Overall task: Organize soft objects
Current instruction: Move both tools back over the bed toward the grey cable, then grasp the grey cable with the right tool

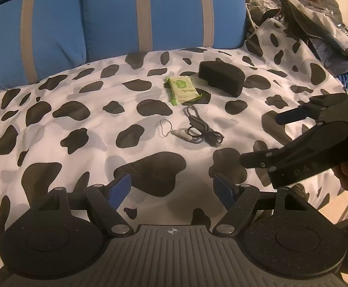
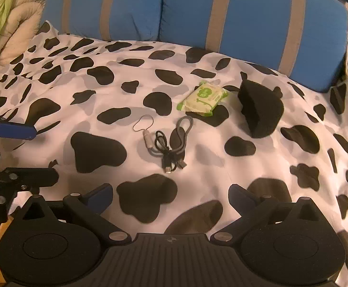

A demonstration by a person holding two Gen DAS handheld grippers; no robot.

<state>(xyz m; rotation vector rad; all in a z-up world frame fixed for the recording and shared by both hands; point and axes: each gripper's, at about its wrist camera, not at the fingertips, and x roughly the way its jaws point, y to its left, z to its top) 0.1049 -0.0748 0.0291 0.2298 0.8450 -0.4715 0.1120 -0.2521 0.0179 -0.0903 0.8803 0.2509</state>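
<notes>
A green wipes pack point(image 1: 183, 90) point(image 2: 202, 99), a black foam sponge point(image 1: 221, 78) point(image 2: 259, 109), a coiled grey and black cable point(image 1: 202, 129) point(image 2: 172, 143) and a small white fob on a loop point(image 1: 179, 135) point(image 2: 147, 141) lie on the cow-print bedspread point(image 1: 78, 110) point(image 2: 102, 91). My left gripper point(image 1: 172, 187) is open and empty, near the front of the spread, short of the cable. My right gripper point(image 2: 170, 196) is open and empty, also short of the cable. The right gripper shows in the left wrist view point(image 1: 267, 141), the left one in the right wrist view point(image 2: 33, 153).
Blue pillows with grey stripes point(image 1: 150, 12) point(image 2: 221, 16) stand along the back. Cluttered bags and clothes point(image 1: 305, 7) pile up at the right. A beige quilt and a green cloth point(image 2: 4, 19) lie at the left.
</notes>
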